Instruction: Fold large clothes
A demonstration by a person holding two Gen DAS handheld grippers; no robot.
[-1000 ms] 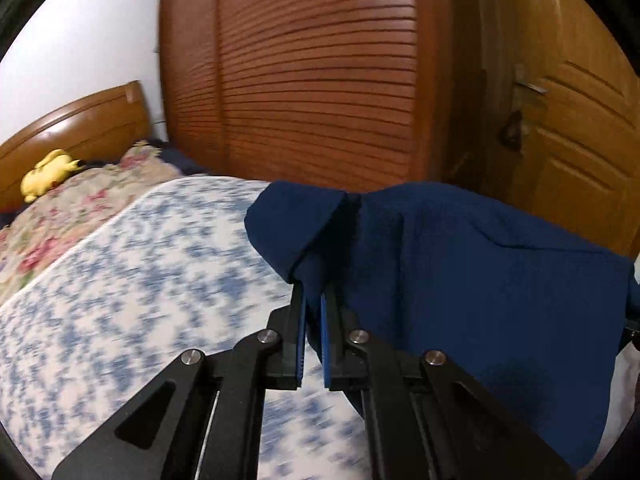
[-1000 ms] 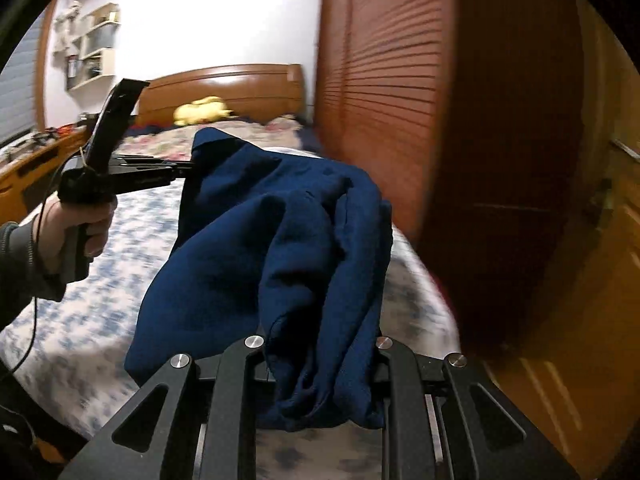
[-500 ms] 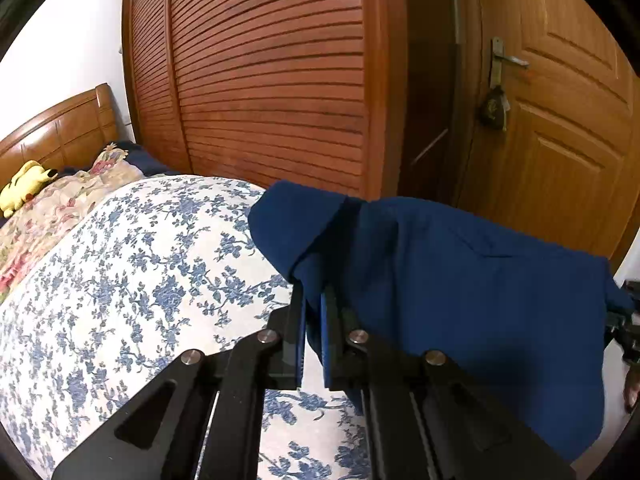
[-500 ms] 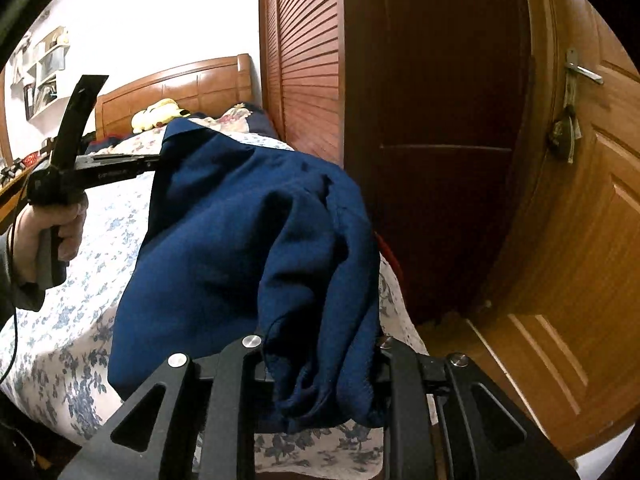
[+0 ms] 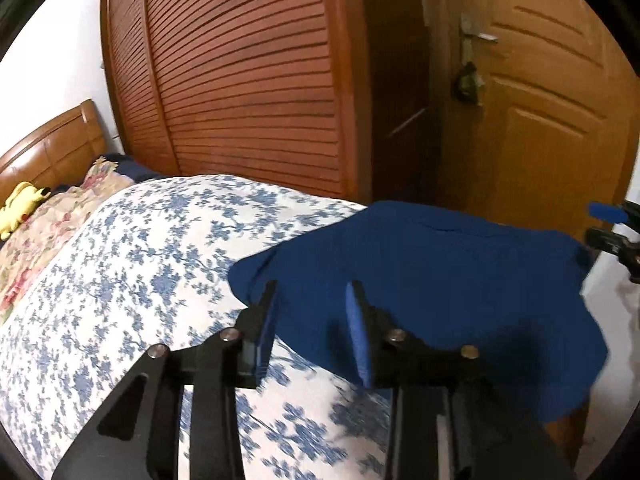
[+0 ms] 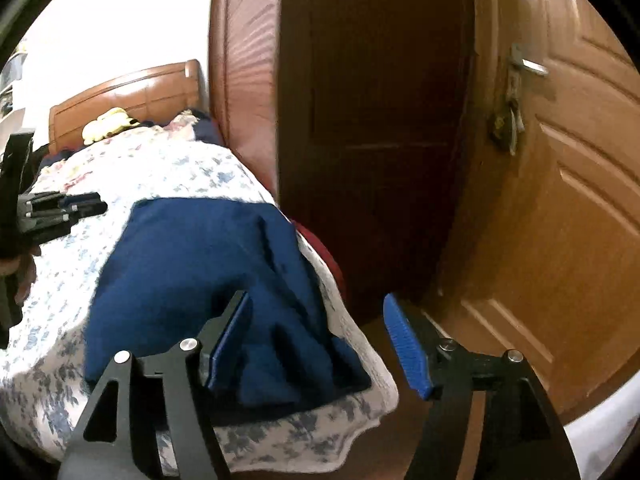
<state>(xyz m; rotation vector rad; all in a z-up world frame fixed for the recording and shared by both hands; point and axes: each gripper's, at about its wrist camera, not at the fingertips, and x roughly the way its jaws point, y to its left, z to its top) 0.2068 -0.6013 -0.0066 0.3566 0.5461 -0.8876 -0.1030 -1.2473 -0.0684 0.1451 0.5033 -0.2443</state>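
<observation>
A navy blue garment (image 5: 440, 280) lies loosely folded on the near corner of the bed, one edge hanging over the side. My left gripper (image 5: 312, 292) hovers just above its left end. The jaws are opening and the blue pads (image 5: 358, 332) stand apart, pressing on nothing. In the right wrist view the garment (image 6: 192, 264) spreads across the floral sheet. My right gripper (image 6: 316, 308) hangs over its near end, jaws opening wide, with cloth below its left finger but not pinched. The left gripper (image 6: 102, 204) shows at the left edge, the right gripper (image 5: 596, 222) at the far right.
The bed (image 5: 120, 280) has a blue-flowered white cover, a floral quilt (image 5: 48, 224) and a yellow plush toy (image 5: 20, 204) by the wooden headboard (image 5: 48, 152). A louvred wardrobe (image 5: 248, 80) stands beyond the bed. A wooden door (image 6: 560, 200) stands right of the bed corner.
Both grippers were shut on the raised garment. Now both have let go, their jaws have spread, and the garment has dropped flat onto the bed corner.
</observation>
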